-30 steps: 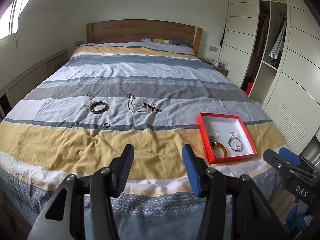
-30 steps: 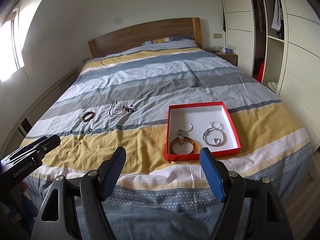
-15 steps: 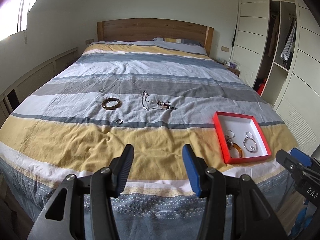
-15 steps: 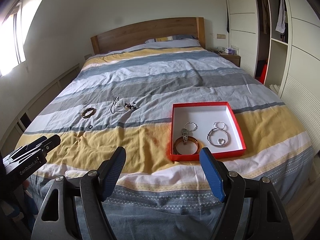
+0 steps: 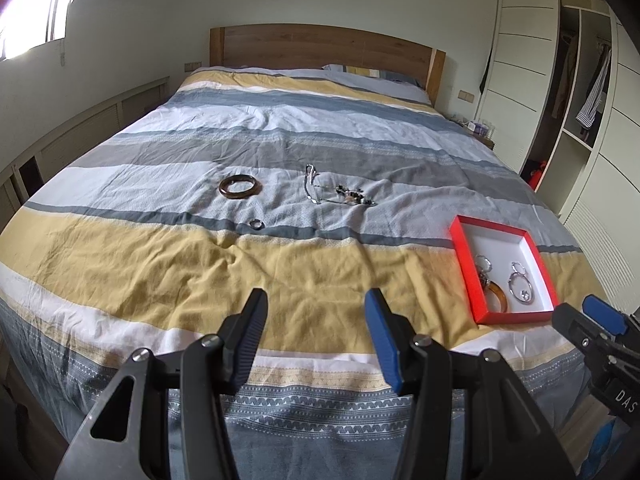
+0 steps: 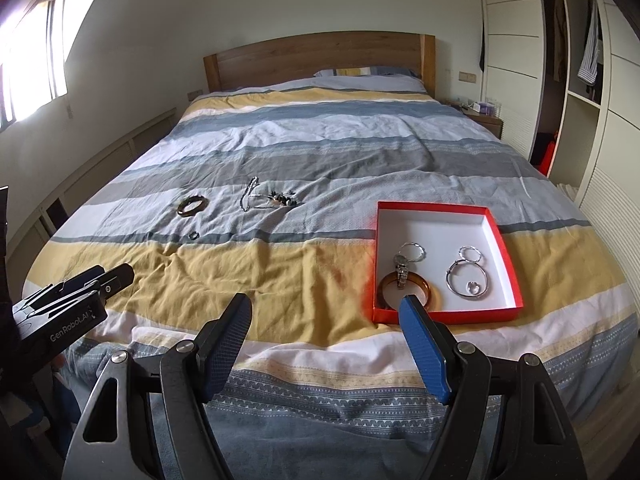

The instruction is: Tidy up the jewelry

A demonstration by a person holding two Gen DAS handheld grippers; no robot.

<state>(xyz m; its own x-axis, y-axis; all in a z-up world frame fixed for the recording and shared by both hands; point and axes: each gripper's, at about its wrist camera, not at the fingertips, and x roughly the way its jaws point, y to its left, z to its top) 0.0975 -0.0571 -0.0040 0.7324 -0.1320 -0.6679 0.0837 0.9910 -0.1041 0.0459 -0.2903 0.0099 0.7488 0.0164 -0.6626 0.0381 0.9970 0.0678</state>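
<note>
Both hand-held grippers (image 5: 316, 304) (image 6: 326, 312) lower and closer to the bed (image 5: 280, 276).

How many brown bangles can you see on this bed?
2. One brown bangle lies loose on the pale grey stripe left of the necklace. The amber bangle sits in the red tray's near corner under a watch.

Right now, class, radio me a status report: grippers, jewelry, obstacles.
Left hand-held gripper open, empty; right hand-held gripper likewise. Brown bangle, small ring, necklace loose on bed; red box part filled. Nothing blocking.
</note>
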